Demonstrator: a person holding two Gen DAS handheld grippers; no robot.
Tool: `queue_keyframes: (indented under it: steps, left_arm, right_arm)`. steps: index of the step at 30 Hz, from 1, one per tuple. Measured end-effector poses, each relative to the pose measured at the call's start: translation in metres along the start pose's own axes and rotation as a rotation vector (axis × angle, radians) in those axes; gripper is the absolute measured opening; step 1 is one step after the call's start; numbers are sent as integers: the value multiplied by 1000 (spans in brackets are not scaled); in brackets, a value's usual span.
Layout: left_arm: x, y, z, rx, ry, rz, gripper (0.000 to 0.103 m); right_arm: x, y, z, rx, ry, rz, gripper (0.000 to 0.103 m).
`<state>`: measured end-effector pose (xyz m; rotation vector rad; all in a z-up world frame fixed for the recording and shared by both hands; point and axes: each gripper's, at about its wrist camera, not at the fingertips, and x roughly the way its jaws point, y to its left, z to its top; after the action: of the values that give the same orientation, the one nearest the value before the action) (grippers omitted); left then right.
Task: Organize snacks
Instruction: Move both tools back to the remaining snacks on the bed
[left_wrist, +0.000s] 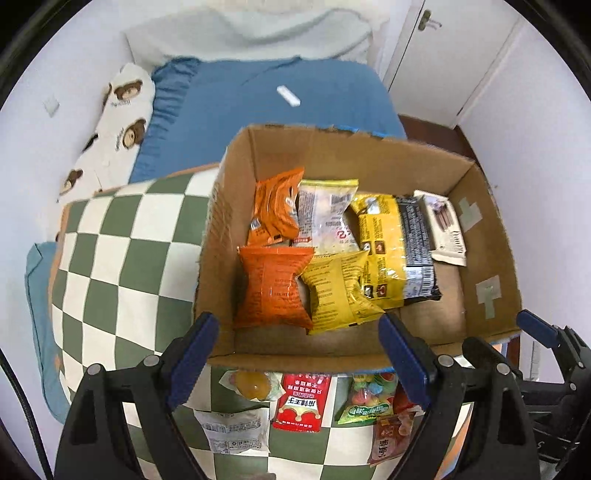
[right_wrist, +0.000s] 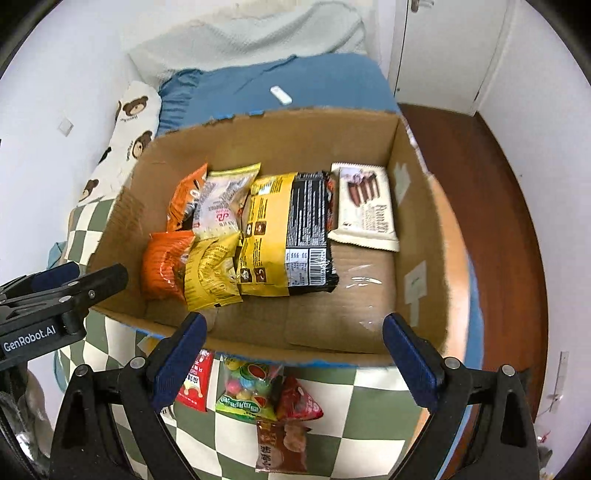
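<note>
An open cardboard box (left_wrist: 487, 258) (right_wrist: 424, 236) stands on a green-and-white checkered cushion (left_wrist: 122, 258). Inside lie orange packets (left_wrist: 273, 288), yellow packets (left_wrist: 336, 288), a large yellow-and-black bag (right_wrist: 288, 229) and a white wafer pack (right_wrist: 364, 206). Loose snacks lie on the cushion in front of the box: a red sachet (left_wrist: 301, 400), a candy bag (right_wrist: 247, 391), a jelly cup (left_wrist: 253, 384). My left gripper (left_wrist: 299, 358) is open and empty above the box's near wall. My right gripper (right_wrist: 295, 358) is open and empty, also at the near wall.
The cushion rests on a bed with a blue sheet (left_wrist: 258, 99) and a bear-print pillow (left_wrist: 118, 122). A small white remote (left_wrist: 288, 96) lies on the sheet. White doors and dark wooden floor (right_wrist: 498, 221) are at the right.
</note>
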<state>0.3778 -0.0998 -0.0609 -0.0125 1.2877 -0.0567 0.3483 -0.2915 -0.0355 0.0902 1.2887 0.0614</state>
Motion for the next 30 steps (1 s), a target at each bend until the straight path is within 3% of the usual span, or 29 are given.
queue_keyframes:
  steps: [13,19,23,24,25,26,30]
  left_arm:
    - [-89,-2,-61,40,-260,6,89]
    - [-112,8,-93,28,-309,18,89]
    - [-92,31,-118,-10,-255,63,89]
    - [-86,36,-123,-17,-237,71,89]
    - [-72,44,-130,-28,-195,81,89]
    - [-58,52,-135,-36,-147,90,89]
    - [3,76,-155,-53,24,124,89]
  right_arm:
    - [-94,2,-50,-15,-236,-26,98]
    - [-121,4,-79,-18,-284,7,98]
    - [-101,5,-103,-31,-231,29,97]
    - [-89,5,-109,-32,-200,45,86]
    - [-76,4,-115,-27,-165,62,66]
    - [-59,3,-120,-20,-121,73,63]
    - [1,-5,-138,27,10,84,63]
